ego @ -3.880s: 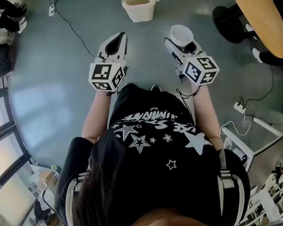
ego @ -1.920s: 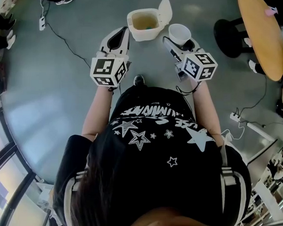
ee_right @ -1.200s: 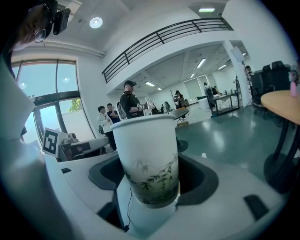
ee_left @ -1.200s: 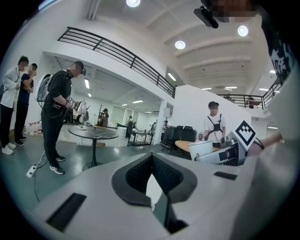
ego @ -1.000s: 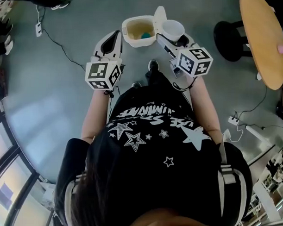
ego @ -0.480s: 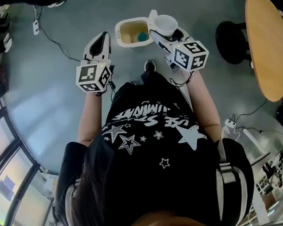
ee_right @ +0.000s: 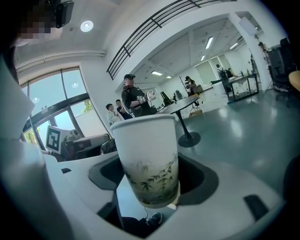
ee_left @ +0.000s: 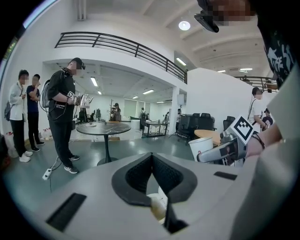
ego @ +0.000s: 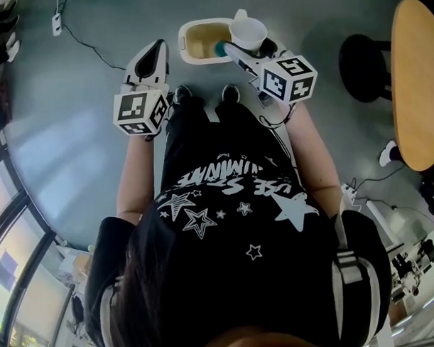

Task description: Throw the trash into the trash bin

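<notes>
paper cup [ego: 248,31] now over the trash bin [ego: 195,42] edge; round table [ego: 419,84] well right.

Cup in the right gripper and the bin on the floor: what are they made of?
Paper cup: looks like coated paper, matte white, with a printed green bamboo motif and a rolled lip at the top. Trash bin: probably moulded plastic, smooth cream-white with a thick rim and rounded corners. It is too small in the head view to be sure.

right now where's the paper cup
Head view, top centre: the paper cup is held in the right tongs, at the right edge of the open trash bin.
</notes>
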A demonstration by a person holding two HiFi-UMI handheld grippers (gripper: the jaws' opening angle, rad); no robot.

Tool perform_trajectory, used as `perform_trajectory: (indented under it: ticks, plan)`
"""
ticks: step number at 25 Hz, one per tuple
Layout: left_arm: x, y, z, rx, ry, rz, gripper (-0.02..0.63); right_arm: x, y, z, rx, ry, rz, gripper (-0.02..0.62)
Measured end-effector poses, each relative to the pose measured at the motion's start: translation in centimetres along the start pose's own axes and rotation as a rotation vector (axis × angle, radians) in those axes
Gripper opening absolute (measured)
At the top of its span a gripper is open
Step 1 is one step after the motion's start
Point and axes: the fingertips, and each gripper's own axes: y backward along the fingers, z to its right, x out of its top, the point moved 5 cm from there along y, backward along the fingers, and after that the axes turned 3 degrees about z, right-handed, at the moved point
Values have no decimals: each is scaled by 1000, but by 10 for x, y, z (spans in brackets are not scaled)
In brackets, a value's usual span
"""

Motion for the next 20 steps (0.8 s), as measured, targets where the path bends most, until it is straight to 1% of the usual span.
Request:
perform_trajectory:
  ticks: [5,9,14,20]
  plan:
    - [-5,-10,-2,-36,12,-12,11,1,-3,-5,-17,42,-32,331]
    - [-10,-21,3,-67,24,-27,11,-3,-1,-3,-48,11,-37,331]
    - [-21,-30,0,-97,38,-48,11,-15,-15,-5,-74,-29,-49,331]
    - [-28,-32,-16,-121,54,-80,11,-29,-31,-14,-117,-31,-76,331]
